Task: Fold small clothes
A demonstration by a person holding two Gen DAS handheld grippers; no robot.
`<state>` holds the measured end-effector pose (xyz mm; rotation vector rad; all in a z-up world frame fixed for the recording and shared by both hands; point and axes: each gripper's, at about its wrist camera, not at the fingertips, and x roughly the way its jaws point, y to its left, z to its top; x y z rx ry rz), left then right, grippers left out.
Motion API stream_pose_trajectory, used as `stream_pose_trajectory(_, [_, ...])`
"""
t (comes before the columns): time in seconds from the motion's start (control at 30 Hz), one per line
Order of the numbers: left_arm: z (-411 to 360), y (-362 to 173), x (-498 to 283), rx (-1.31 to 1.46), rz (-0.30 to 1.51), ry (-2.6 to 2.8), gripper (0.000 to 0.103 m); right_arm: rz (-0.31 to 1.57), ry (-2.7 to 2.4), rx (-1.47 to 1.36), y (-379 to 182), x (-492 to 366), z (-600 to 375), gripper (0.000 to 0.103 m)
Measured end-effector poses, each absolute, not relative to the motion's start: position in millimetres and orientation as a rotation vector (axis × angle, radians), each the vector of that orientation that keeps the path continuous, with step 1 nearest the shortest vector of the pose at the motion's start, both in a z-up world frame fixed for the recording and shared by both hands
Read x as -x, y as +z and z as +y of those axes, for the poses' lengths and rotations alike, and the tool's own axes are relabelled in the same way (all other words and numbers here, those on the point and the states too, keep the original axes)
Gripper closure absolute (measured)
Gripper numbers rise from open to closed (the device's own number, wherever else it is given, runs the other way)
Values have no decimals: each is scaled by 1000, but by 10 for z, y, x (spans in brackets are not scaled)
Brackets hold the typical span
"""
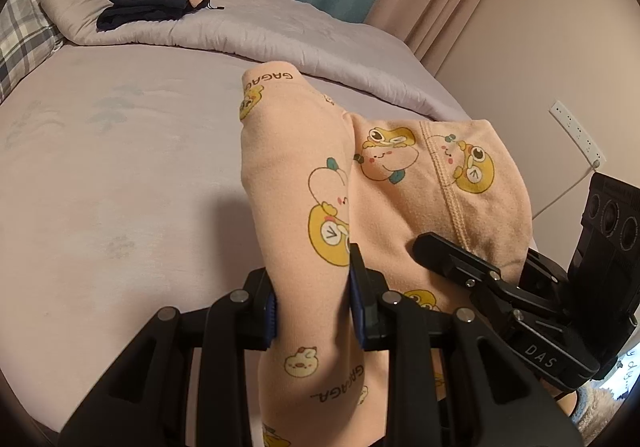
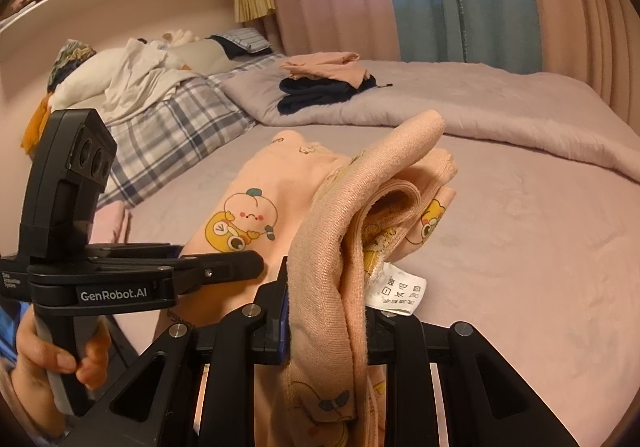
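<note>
i'm holding the peach cartoon-print garment (image 1: 400, 183) lifted over the bed (image 1: 120, 167), left gripper (image 1: 312, 311) and right gripper (image 2: 328, 323) each clamping a bunched edge, and i'm risking layers slipping unevenly, skewing the fold.

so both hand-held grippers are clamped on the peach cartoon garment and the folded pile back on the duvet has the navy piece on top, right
Not quite: the peach piece lies on top of the navy piece, as the right wrist view shows. Both the left hand-held gripper and right hand-held gripper do clamp the peach cartoon garment.
</note>
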<state>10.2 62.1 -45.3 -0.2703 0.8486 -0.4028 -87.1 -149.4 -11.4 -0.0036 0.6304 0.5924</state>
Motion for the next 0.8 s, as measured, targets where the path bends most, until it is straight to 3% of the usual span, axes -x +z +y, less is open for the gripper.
stream_pose_trajectory(0.8, [794,-486,-38,305,855,-364,77,650,638,48,-120,712,-1462,78])
